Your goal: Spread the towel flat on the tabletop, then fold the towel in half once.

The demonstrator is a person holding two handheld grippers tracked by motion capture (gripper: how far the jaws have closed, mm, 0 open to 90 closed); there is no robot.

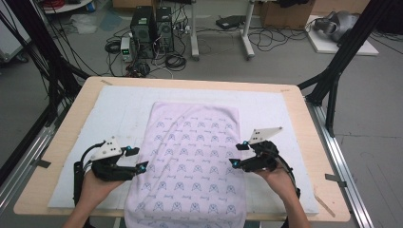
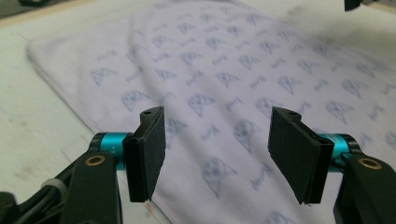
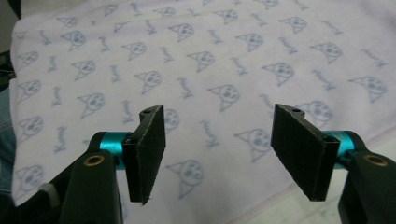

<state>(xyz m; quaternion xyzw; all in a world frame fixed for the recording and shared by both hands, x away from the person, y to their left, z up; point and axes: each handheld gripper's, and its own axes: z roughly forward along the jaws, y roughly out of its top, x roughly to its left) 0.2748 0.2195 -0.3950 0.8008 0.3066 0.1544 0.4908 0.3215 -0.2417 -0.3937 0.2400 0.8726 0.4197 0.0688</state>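
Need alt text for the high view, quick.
A pale printed towel lies flat on a white mat, near end hanging over the table edge. Left tongs and right tongs are open at its side edges, gripping nothing.

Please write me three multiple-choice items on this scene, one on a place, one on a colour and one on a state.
1. Where does the near end of the towel lie?
A. Over the table's near edge
B. Rolled up at the far edge
C. On the floor

2. What colour is the print on the towel?
A. Red
B. Blue
C. Green

3. How do the jaws of the left gripper and the right gripper stand?
A. Both shut on the towel
B. One open, one shut
C. Both open, with nothing between the pads

Answers: 1 A, the high view shows the towel running past the near rim of the table. 2 B, the small cat faces are blue on pale lilac. 3 C, each gripper view shows a wide gap above the cloth.
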